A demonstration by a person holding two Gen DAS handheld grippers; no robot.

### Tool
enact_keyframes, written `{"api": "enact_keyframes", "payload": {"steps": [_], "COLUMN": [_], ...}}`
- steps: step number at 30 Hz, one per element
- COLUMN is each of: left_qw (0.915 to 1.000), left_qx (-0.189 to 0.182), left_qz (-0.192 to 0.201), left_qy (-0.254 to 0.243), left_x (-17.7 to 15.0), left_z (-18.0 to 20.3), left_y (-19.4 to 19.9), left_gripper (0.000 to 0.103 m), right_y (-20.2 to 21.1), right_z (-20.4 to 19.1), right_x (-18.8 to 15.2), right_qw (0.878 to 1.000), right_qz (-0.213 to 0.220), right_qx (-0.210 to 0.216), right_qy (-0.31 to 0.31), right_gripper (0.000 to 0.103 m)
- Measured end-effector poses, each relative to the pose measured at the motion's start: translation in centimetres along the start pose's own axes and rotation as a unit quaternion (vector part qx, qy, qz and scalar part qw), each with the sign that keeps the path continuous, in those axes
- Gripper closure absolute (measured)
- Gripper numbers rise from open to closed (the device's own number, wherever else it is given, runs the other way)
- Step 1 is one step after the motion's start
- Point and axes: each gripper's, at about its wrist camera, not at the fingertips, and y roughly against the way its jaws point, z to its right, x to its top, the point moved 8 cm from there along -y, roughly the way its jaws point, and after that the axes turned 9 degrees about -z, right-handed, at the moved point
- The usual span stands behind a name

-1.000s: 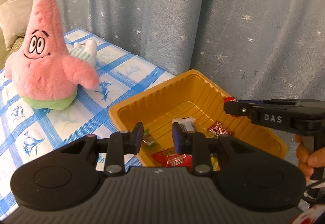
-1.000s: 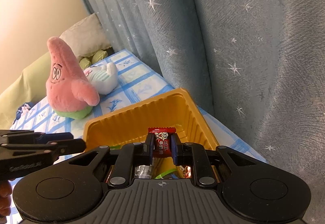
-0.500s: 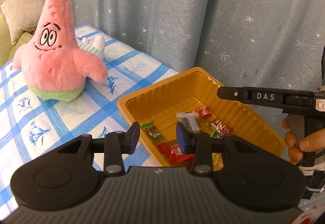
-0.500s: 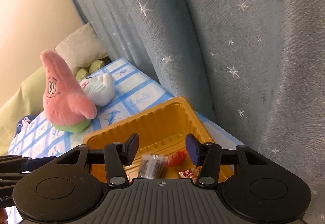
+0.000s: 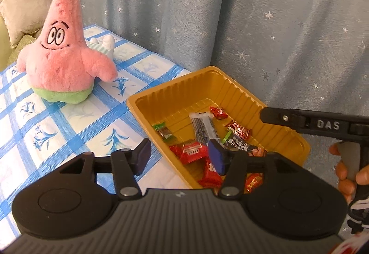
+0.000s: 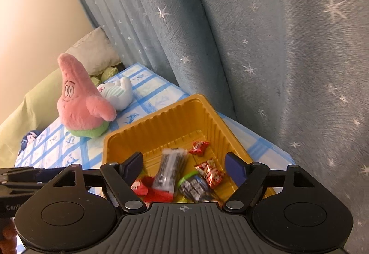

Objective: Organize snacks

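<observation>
Right wrist view shows the right gripper point(image 6: 184, 167) hovering spread and empty above the ribbed golden plastic tray point(image 6: 161, 123) at the checked bedcover's point(image 5: 69, 120) curtain-side edge, wrapped snacks point(image 6: 170, 173) lying inside, the left gripper point(image 5: 181, 157) likewise released, apparently ready for more.

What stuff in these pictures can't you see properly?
- Near end of the ribbed yellow plastic tray: hidden in both views by the gripper bodies, so snacks there can't be counted.
- Orange-red wrapper: left view, mostly behind the open left gripper.
- Small white striped plush: left view, mostly behind the pink star plush.
- Print on the dark snack packet: right view, blurred.
</observation>
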Motion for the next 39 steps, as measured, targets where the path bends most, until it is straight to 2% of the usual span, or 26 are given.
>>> {"api": "enact_keyframes", "payload": {"steps": [5, 16, 25, 39], "left_qw": [0.9999, 0.9997, 0.9995, 0.9975], "left_qx": [-0.002, -0.006, 0.002, 0.012], "left_qz": [-0.008, -0.016, -0.024, -0.062], "left_qy": [0.008, 0.017, 0.019, 0.032], "left_x": [-1.1, -4.5, -8.3, -15.7], "left_z": [-0.2, -1.4, -3.7, -8.8], "left_y": [1.5, 5.9, 9.4, 13.1], "left_gripper": [0.045, 0.043, 0.041, 0.041], "right_y": [2.3, 6.1, 7.3, 8.2], "right_z": [-0.5, -3.7, -8.2, -14.9], "right_x": [-1.6, -6.2, -10.4, -16.0], "right_qw": [1.0, 0.999, 0.999, 0.996], "right_qz": [0.002, -0.015, -0.041, -0.075], "right_qx": [-0.013, -0.028, -0.025, -0.036], "right_qy": [0.002, -0.006, 0.0, 0.013], "right_gripper": [0.02, 0.018, 0.018, 0.018]}}
